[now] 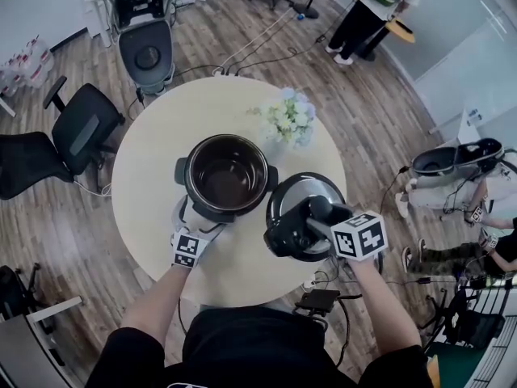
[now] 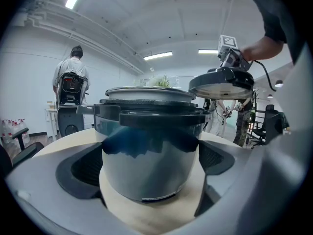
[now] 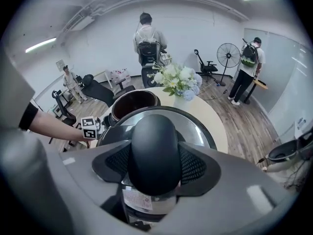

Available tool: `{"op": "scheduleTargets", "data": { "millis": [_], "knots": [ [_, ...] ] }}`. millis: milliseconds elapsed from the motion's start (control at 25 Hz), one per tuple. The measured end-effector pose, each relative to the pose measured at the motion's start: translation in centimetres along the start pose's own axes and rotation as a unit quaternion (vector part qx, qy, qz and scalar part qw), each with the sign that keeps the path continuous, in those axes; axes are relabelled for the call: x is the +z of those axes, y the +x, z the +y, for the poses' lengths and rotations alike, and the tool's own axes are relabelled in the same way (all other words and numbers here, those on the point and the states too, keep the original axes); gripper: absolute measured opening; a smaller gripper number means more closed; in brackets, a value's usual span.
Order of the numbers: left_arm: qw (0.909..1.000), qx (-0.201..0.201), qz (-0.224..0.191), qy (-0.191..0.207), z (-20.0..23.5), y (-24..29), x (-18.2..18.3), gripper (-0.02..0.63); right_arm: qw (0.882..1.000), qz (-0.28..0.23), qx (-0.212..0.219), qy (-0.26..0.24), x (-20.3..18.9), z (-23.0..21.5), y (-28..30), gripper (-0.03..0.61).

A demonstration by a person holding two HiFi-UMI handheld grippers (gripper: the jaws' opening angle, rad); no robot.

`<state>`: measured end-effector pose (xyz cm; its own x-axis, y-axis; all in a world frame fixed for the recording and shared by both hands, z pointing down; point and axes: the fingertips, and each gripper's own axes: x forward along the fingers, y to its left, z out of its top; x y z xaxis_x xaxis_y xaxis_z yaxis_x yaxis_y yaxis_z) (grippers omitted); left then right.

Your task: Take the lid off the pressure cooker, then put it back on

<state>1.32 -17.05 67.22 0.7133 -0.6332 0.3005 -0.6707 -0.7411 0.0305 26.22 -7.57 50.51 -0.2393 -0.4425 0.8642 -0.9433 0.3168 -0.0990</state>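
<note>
The pressure cooker stands open on the round table, its dark inner pot empty. My left gripper is at its near side. In the left gripper view both pads lie against the cooker's steel body. The lid hangs in the air to the right of the pot, above the table's near edge, and I see its pale underside from the left gripper. My right gripper is shut on the lid's black knob, over the silver lid top.
A vase of white and blue flowers stands on the table behind the cooker. Office chairs and a seat ring the far left. People stand at the back right and sit at the right. Cables cross the wooden floor.
</note>
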Motion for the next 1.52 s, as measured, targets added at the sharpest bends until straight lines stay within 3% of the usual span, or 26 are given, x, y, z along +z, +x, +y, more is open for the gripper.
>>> {"op": "scheduleTargets", "data": {
  "millis": [480, 840, 1520],
  "knots": [
    [1.0, 0.0, -0.002, -0.001, 0.2, 0.1, 0.0, 0.591, 0.994, -0.017, 0.059, -0.086, 10.7, 7.6, 4.5, 0.287],
    [1.0, -0.002, -0.006, -0.002, 0.1, -0.1, 0.1, 0.591, 0.99, -0.007, 0.079, -0.114, 16.6, 11.1, 9.1, 0.287],
    [0.9999, -0.004, -0.011, -0.004, 0.2, 0.0, 0.0, 0.591, 0.986, 0.048, 0.081, -0.136, 18.3, 11.9, 15.5, 0.287]
  ]
}}
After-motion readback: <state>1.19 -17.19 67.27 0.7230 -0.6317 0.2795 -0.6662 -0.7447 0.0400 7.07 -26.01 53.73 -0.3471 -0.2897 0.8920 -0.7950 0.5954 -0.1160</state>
